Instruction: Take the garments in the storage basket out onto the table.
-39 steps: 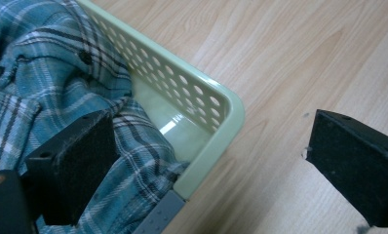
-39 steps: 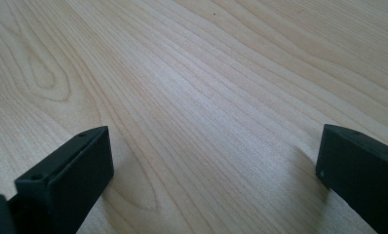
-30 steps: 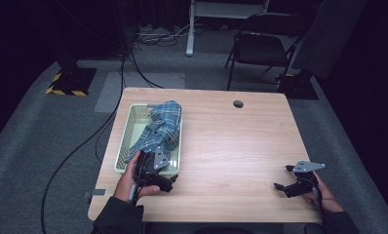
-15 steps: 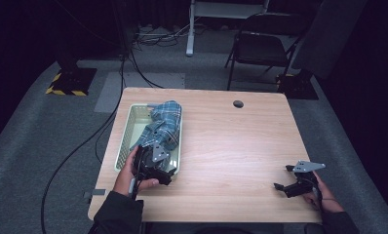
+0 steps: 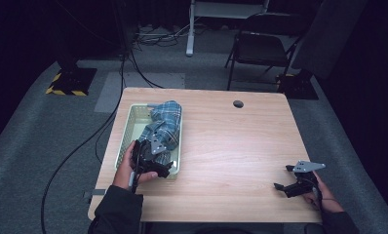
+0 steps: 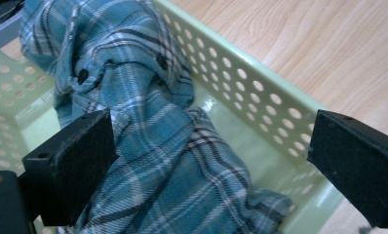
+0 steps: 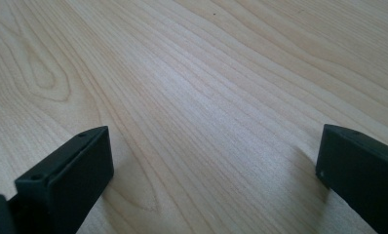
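1. A blue plaid shirt point(image 5: 164, 127) lies bunched in a pale green perforated basket point(image 5: 128, 127) at the left side of a wooden desk point(image 5: 231, 146), its far end draped over the basket's far right corner.

2. The left gripper point(image 5: 152, 163), held in a person's left hand point(image 5: 126, 165), hangs over the near end of the basket, directly above the shirt's near folds.

3. In the left gripper view, its jaws stand wide apart: one is against the plaid cloth point(image 6: 167, 161), the other is out beyond the basket's perforated wall point(image 6: 260, 107), over the desk's wood. Nothing is clamped between them.

4. Two dark buttons show on the shirt's upper folds in that same view; the cloth fills most of the basket floor near the jaws.

5. The right gripper point(image 5: 293, 181) sits low at the desk's near right corner, well apart from basket and shirt, held by the right hand point(image 5: 323, 197), with its grey three-cornered plate on top.

6. The right gripper view looks along bare wood grain point(image 7: 206, 97); its jaws are also spread wide, with nothing between them.

7. A round cable hole point(image 5: 238, 104) marks the desk's far edge; a folding chair point(image 5: 260, 46) stands on the grey carpet beyond.
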{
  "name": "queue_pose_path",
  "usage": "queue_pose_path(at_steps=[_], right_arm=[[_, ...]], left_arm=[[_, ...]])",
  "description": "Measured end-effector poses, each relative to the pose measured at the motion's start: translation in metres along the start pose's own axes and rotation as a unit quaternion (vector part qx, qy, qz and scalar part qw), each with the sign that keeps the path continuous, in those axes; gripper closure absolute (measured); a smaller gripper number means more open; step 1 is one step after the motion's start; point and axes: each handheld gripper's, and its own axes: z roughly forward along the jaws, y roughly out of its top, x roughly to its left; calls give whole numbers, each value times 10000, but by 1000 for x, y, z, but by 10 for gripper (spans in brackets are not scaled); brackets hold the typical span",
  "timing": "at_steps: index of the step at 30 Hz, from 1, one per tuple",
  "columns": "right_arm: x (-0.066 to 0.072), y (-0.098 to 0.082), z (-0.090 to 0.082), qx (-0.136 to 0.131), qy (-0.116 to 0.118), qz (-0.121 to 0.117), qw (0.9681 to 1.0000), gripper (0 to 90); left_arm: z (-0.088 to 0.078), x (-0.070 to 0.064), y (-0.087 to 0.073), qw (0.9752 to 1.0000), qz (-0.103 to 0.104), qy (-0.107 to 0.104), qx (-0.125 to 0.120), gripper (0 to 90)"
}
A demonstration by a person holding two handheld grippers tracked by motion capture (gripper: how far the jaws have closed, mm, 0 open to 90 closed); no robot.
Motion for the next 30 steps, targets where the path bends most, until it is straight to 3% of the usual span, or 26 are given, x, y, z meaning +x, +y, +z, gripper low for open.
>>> queue_pose_path(at_steps=[30], right_arm=[[0,0,0,-1,1,0,10000,3]], left_arm=[[23,22,14,9989,-155,304,313,27]])
